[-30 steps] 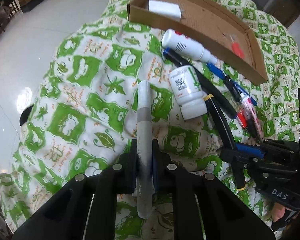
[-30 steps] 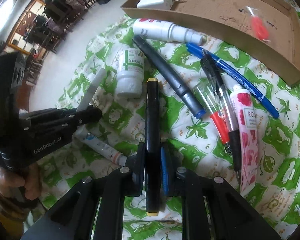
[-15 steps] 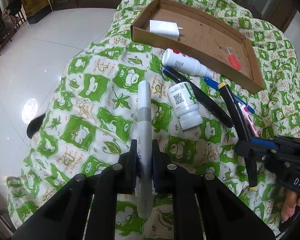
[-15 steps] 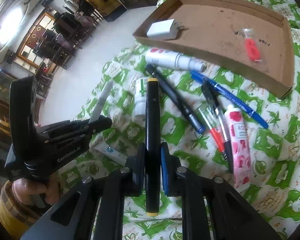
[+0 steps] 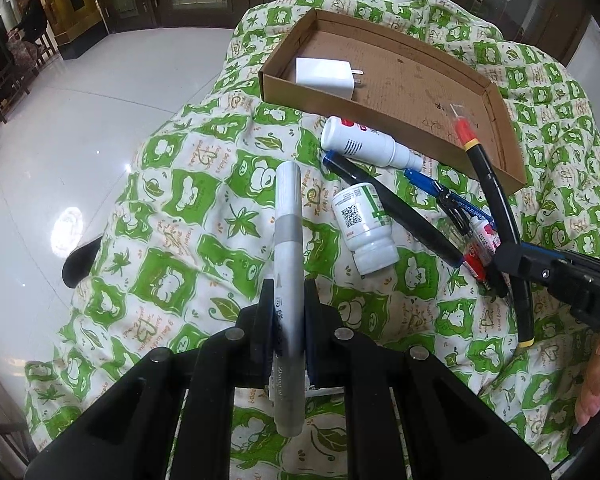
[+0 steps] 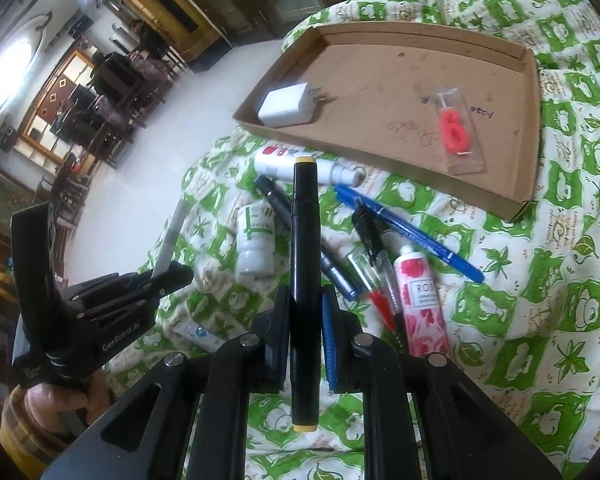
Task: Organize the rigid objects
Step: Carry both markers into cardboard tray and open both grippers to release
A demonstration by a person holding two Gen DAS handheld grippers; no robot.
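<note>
We clamp one silver marker point(image 5: 287, 240) in our left gripper point(image 5: 287, 308), one black marker point(image 6: 305, 248) in our right gripper point(image 6: 305, 312); the cardboard tray point(image 6: 380, 148) holds two items.

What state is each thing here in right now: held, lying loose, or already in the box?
Silver marker: clamped in the left gripper.
Black marker: clamped in the right gripper.
Cardboard tray: open, lying on the quilt.
White charger: inside the tray.
Red candle packet: inside the tray.
White spray bottle: lying loose on its side.
Pill bottle: lying loose on its side.
Blue pen: lying loose.
Rose tube: lying loose.
</note>
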